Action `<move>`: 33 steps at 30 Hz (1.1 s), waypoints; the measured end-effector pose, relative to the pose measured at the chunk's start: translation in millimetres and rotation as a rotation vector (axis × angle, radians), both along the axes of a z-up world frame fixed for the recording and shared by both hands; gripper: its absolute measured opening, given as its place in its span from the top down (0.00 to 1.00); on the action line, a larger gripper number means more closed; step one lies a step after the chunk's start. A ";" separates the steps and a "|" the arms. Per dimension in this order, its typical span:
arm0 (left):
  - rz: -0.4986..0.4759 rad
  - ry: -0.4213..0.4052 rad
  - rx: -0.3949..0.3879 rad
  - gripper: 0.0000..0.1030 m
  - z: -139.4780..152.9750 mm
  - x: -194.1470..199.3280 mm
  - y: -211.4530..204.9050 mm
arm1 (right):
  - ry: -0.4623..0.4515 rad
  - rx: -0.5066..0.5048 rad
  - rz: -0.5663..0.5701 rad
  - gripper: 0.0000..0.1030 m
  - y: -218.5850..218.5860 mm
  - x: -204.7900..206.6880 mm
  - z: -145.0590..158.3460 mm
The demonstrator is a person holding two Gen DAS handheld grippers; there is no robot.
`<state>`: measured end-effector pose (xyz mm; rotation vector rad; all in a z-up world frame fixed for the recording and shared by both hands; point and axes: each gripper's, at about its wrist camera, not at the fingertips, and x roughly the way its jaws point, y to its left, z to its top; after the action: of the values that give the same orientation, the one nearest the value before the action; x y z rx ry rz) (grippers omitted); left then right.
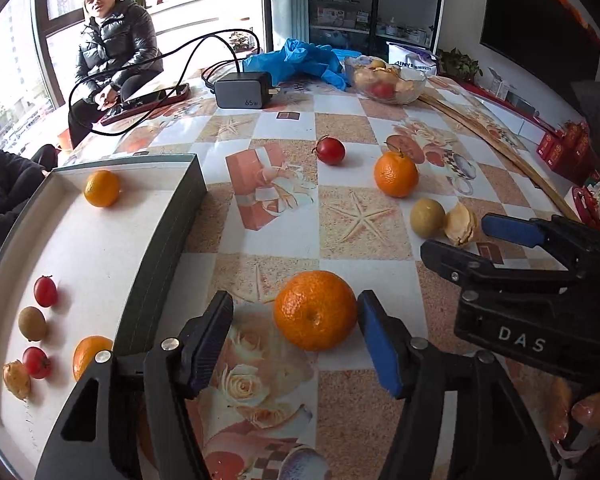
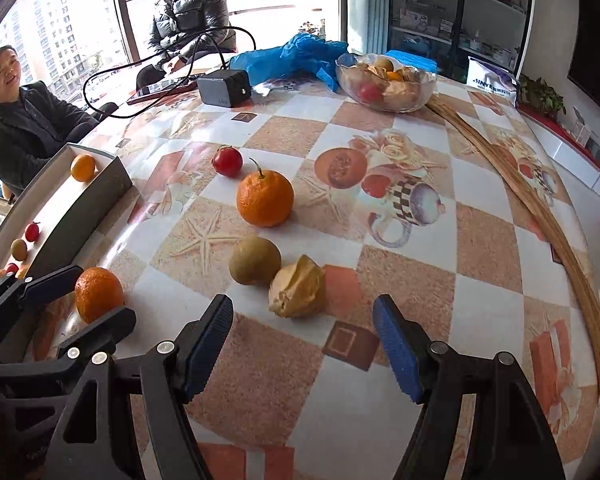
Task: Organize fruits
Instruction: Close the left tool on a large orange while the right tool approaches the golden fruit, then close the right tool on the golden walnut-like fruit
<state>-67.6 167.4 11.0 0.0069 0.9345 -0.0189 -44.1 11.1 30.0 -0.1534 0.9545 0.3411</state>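
Left gripper [image 1: 296, 340] spread wide around a round orange mandarin [image 1: 315, 310] on the checkered patterned tablecloth [image 1: 284, 236]; right blue pad touching or nearly touching its side, left pad apart from it. Not pinching. Same mandarin sits just beside the grey-walled shallow white tray [image 1: 100, 248].

Tray contents: small orange citrus [image 1: 102, 188] at far end; near end has two red cherry tomatoes [image 1: 45, 291], a brownish-green round fruit [image 1: 32, 323], another orange partly hidden by the gripper, and a yellowish husk piece.

Right gripper [image 2: 304, 344] also spread, holding nothing, hovering near a tan papery husk [image 2: 297, 287] that touches a second brownish-green round fruit [image 2: 255, 261]. Beyond those: stemmed orange mandarin [image 2: 265, 198], then red tomato [image 2: 227, 162], both loose on cloth.

Far edge: clear glass bowl [image 2: 386, 80] with mixed fruit.
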 end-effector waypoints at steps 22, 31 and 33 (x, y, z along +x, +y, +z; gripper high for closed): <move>0.083 -0.066 -0.017 0.60 -3.3 -73.2 -13.5 | -0.060 0.092 -0.208 0.75 -62.0 -107.6 5.6; 0.080 -0.074 -0.011 0.60 -3.7 -73.9 -14.4 | -0.056 0.126 -0.216 0.75 -68.8 -107.3 4.7; 0.080 -0.074 -0.011 0.60 -3.7 -74.0 -14.6 | -0.055 0.136 -0.221 0.75 -70.7 -107.3 4.4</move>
<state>-141.5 152.9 7.3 -0.0396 0.8601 0.0504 -151.4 -59.6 34.3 0.0669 0.8811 0.1965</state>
